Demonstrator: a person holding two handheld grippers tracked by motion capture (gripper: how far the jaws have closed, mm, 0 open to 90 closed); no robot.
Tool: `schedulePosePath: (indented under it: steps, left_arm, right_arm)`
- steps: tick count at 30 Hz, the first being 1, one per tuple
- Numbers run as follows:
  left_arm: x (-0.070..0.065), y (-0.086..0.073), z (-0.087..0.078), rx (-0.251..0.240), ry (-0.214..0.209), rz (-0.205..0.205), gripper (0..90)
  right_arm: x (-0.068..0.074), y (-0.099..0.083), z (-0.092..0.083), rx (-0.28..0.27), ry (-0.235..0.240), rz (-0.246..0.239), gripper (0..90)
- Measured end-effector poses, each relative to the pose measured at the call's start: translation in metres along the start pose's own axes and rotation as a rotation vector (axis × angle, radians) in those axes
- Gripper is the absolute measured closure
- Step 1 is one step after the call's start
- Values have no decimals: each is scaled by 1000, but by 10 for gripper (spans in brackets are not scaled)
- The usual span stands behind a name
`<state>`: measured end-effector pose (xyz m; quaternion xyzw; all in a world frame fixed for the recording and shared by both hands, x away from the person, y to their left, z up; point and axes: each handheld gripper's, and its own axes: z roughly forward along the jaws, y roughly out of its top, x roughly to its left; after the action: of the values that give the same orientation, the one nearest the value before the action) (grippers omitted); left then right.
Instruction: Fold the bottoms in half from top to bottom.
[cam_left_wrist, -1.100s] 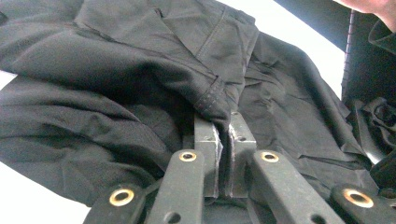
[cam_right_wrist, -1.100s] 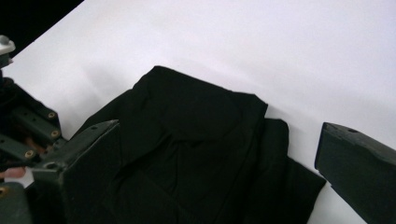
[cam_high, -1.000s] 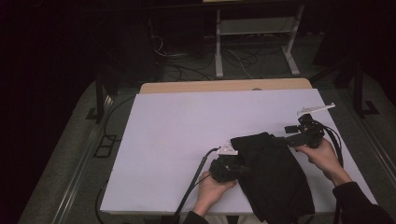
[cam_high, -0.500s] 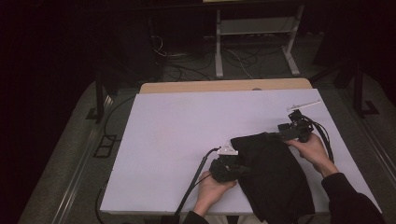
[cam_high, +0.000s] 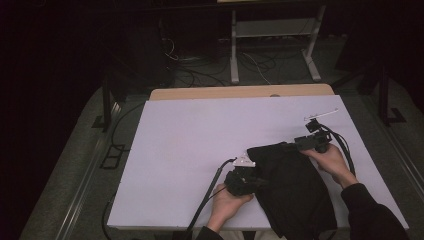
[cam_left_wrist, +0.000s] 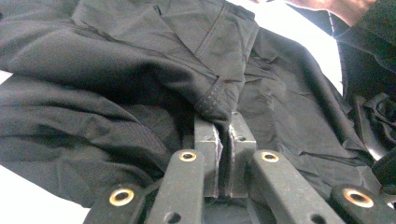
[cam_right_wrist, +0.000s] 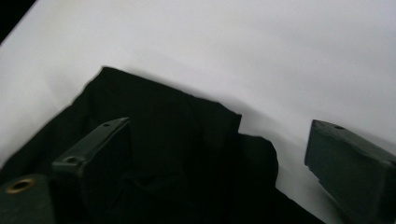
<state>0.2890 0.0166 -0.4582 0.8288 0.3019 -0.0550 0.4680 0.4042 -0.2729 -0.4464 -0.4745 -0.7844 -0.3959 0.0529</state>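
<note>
Clearly the work on the black garment is only partly done: it lies rumpled on the near right part of the white table, spilling over the near edge, with nothing yet smoothed or squared off as far as I can judge. The left gripper has its jaws pressed together on a stitched fold of the cloth at the garment's left side, so one hold is made. The right gripper sits at the far corner with its jaws spread wide; they have just been closing a little, with that corner of cloth beneath them but not yet pinched. So I'd say the second grasp is what remains, then whatever spreading or folding follows. The left gripper view gives the seam clamped between the pads, which the high view is too distant to settle; the right gripper view shows the gap beside the cloth's corner.
</note>
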Motion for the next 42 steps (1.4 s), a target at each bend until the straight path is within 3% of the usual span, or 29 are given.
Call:
schedulePosePath:
  steps: [9, 18, 26, 28, 32, 42]
  left_arm:
    - [0, 0, 0, -1, -4, -1, 842]
    - [0, 0, 0, 3, -4, -6, 843]
    - [0, 0, 0, 4, -2, -8, 843]
    - [0, 0, 1, 5, -2, -6, 843]
    - [-1, 0, 0, 4, -2, -4, 843]
    - [-3, 1, -1, 4, 3, 4, 841]
  right_arm:
    - [2, -2, 6, 23, 34, -4, 192]
    - [8, -2, 10, 20, 24, -4, 297]
    - [13, -2, 14, 31, -27, -17, 575]
    - [14, -2, 13, 28, -18, -14, 674]
    - [15, -2, 12, 23, -6, -12, 787]
    - [17, -2, 6, -5, 21, -3, 821]
